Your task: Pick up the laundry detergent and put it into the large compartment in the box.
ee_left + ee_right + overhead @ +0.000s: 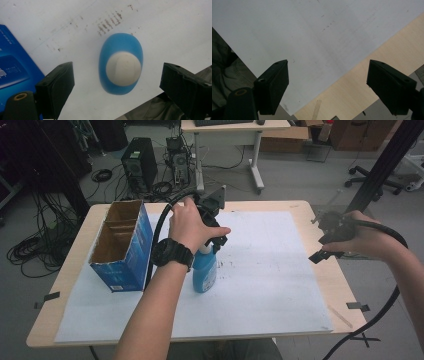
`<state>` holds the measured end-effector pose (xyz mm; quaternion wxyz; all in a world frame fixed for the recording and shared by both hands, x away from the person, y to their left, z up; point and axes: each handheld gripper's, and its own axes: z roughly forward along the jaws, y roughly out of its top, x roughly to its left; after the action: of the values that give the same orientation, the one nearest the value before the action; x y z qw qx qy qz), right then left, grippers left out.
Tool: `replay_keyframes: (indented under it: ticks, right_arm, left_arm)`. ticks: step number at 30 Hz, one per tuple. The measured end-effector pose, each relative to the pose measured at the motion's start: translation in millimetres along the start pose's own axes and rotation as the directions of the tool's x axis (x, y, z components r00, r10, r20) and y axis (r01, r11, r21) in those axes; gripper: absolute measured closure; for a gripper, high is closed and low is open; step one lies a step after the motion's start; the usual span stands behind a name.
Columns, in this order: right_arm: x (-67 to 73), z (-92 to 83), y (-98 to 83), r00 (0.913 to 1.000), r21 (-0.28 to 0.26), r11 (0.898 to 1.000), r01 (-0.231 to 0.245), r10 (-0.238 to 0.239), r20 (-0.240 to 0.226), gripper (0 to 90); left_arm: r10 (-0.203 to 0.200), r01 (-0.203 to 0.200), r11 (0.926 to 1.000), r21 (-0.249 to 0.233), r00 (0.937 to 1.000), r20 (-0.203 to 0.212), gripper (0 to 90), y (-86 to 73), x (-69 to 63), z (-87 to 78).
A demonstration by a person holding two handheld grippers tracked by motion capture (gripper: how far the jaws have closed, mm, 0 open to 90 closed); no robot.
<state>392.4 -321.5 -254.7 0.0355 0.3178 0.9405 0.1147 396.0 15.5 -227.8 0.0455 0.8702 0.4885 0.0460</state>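
A blue bottle (205, 271) with a white cap stands upright on the white sheet (270, 270), just right of an open blue cardboard box (122, 246). My left gripper (218, 240) hovers directly over the bottle's top, jaws open. In the left gripper view the white cap (123, 68) and blue body (117, 42) sit between the spread jaws of the left gripper (118, 67), with no contact visible. The blue box (15, 67) lies at the left there. My right gripper (322, 248) is held open above the table's right edge; the right gripper (328, 63) has nothing between its jaws.
The wooden table (345, 285) has tape strips (358, 306) near its right edge. Beyond it, a computer tower (139, 162) and cables (40, 245) lie on the floor, with a white desk (235, 132), an office chair base (372, 182) and a black post (385, 162).
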Motion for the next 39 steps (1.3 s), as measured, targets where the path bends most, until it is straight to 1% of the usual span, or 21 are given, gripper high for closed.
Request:
replay_keyframes:
  ticks: [4,5,12,15,22,30,33,39]
  right_arm:
    - [0.0,0.6,-0.2,1.0000,0.000,1.000,0.002,-0.002,0.000,18.0]
    - [0.2,1.2,-0.4,1.0000,0.002,1.000,0.000,0.000,-0.002,18.0]
    - [0.2,2.8,-0.8,1.0000,0.002,1.000,0.002,-0.002,-0.003,17.9]
    - [0.5,3.1,-0.9,1.0000,0.006,1.000,-0.001,0.001,-0.003,18.0]
    - [0.0,5.4,-1.7,1.0000,0.007,1.000,-0.001,0.001,-0.006,18.0]
    - [-0.4,7.1,-2.3,1.0000,0.010,1.000,-0.004,0.004,-0.008,17.9]
    - [-0.4,7.6,-2.2,0.9999,0.010,1.000,-0.005,0.005,-0.009,17.9]
    - [-0.4,8.7,-2.2,0.9999,0.011,1.000,-0.002,0.002,-0.010,17.9]
  left_arm:
    - [-0.005,0.005,1.0000,-0.002,1.0000,0.004,12.1,0.3,-0.9,2.8]
    - [0.000,0.000,1.0000,0.006,1.0000,0.000,12.1,0.6,-1.2,4.9]
    - [0.004,-0.004,0.9998,0.020,1.0000,0.005,12.2,1.6,-3.2,13.4]
    - [0.009,-0.009,0.9996,0.028,0.9999,-0.005,12.1,2.4,-3.9,15.7]
    - [0.013,-0.013,0.9992,0.038,0.9999,-0.001,12.2,3.6,-5.8,22.3]
    - [0.007,-0.006,0.9990,0.045,0.9999,-0.009,12.4,3.8,-6.7,30.0]
    - [0.012,-0.012,0.9985,0.054,0.9998,-0.017,12.3,3.9,-7.1,32.5]
    - [0.012,-0.011,0.9984,0.055,0.9999,-0.011,12.4,3.7,-7.6,37.3]
